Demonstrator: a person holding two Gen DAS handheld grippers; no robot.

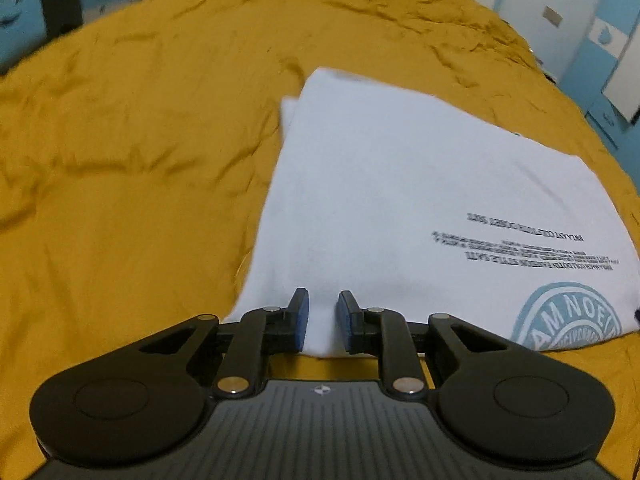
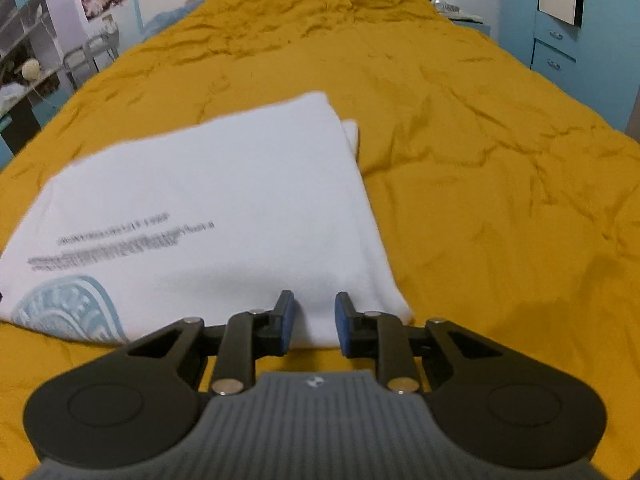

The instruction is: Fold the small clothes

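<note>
A white T-shirt with black text and a pale blue round logo lies folded into a rectangle on the mustard bedspread. It also shows in the right wrist view. My left gripper is open, its blue pads on either side of the shirt's near left edge. My right gripper is open, its pads on either side of the shirt's near right edge. I cannot tell whether the pads touch the cloth.
The wrinkled bedspread stretches far around the shirt. Blue drawers stand at the bed's far right, shelves with clutter at the left. A white and blue wall lies beyond the bed.
</note>
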